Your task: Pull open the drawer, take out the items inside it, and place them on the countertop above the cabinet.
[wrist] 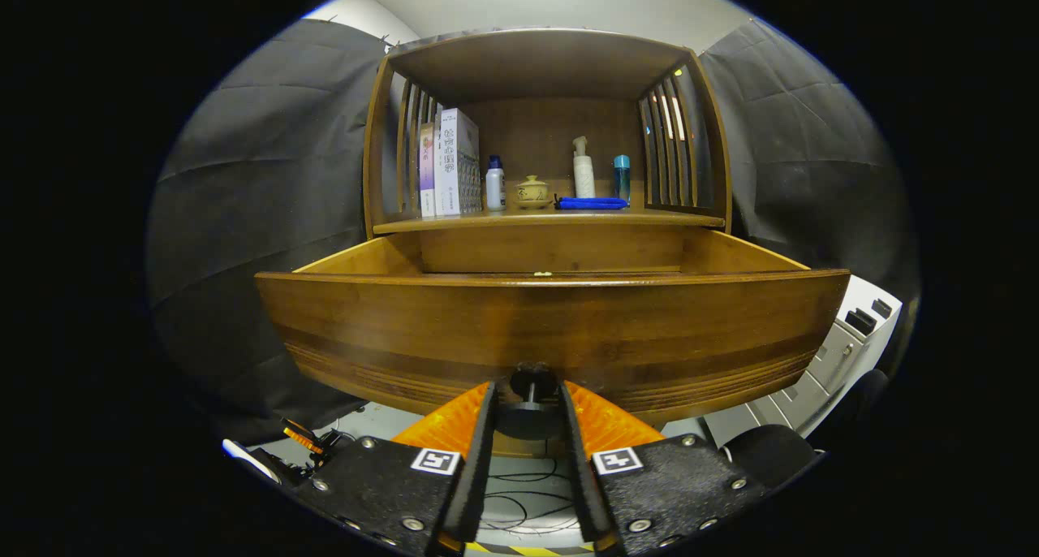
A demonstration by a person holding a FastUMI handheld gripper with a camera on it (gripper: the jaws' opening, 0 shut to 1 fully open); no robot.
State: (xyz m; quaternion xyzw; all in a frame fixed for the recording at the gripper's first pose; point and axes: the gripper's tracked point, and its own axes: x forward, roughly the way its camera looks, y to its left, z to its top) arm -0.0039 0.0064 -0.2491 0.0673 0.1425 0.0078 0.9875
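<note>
The brown wooden drawer point(552, 330) stands pulled out of the cabinet toward me. Its tall front panel hides what lies inside. A dark round knob point(532, 390) sticks out from the lower middle of that panel. My gripper point(526, 399) is right at the panel, with the knob between its two fingers point(480, 435). Both fingers appear to press on the knob's sides, so the gripper is shut on it. The countertop point(552, 218) lies just above and behind the drawer, under a wooden hutch.
On the countertop stand books point(450, 163) at the left, a white bottle point(495, 185), a small clay pot point(532, 192), a pump bottle point(583, 169), a blue bottle point(622, 177) and a flat blue item point(592, 203). Grey equipment point(844, 346) sits low right; cables lie on the floor.
</note>
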